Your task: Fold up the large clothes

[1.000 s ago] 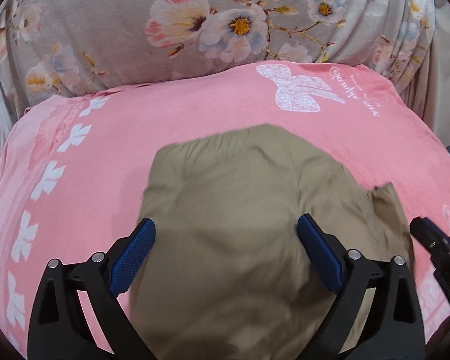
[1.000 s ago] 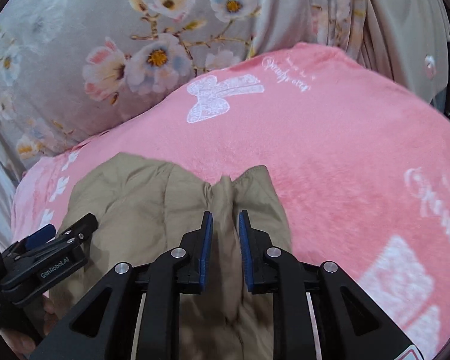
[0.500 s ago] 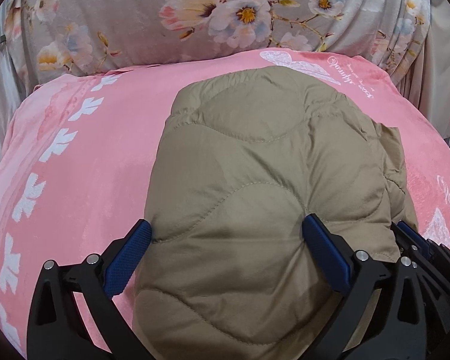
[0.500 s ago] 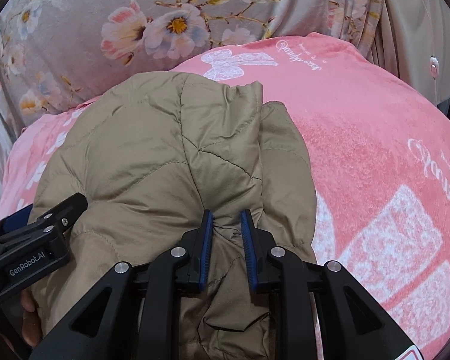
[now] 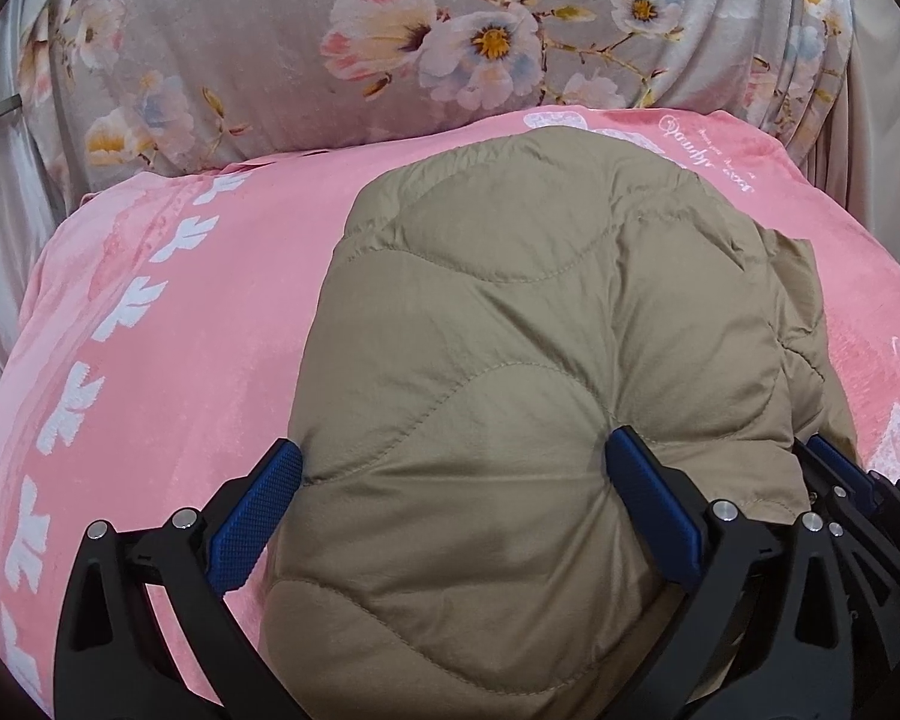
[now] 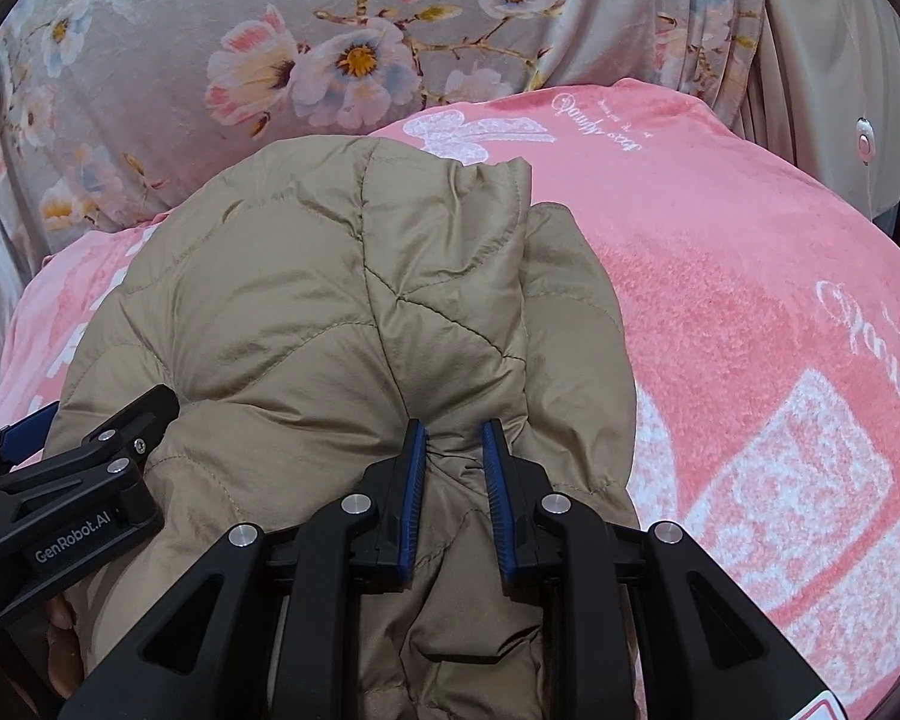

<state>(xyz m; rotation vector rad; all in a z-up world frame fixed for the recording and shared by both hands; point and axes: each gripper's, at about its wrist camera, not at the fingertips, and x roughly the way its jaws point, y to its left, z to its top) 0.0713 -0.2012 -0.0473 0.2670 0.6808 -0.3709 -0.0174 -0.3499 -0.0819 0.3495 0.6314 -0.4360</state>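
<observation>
A tan quilted jacket point(image 5: 510, 372) lies bunched on a pink blanket point(image 5: 168, 324); it also fills the middle of the right wrist view point(image 6: 330, 312). My left gripper point(image 5: 450, 474) is wide open, and a thick puffy fold of the jacket sits between its blue pads. My right gripper point(image 6: 453, 450) is shut on a pinched fold at the jacket's near right edge. The right gripper shows at the lower right of the left wrist view point(image 5: 852, 492). The left gripper shows at the lower left of the right wrist view point(image 6: 78, 468).
A grey floral cover point(image 5: 390, 42) rises behind the pink blanket. Grey pleated fabric point(image 6: 822, 72) hangs at the far right. The blanket carries white prints point(image 6: 768, 492) on its right side.
The jacket was carried forward over the blanket and now lies spread further towards the floral cover. Both grippers moved forward with it. The right gripper stayed shut on its fold.
</observation>
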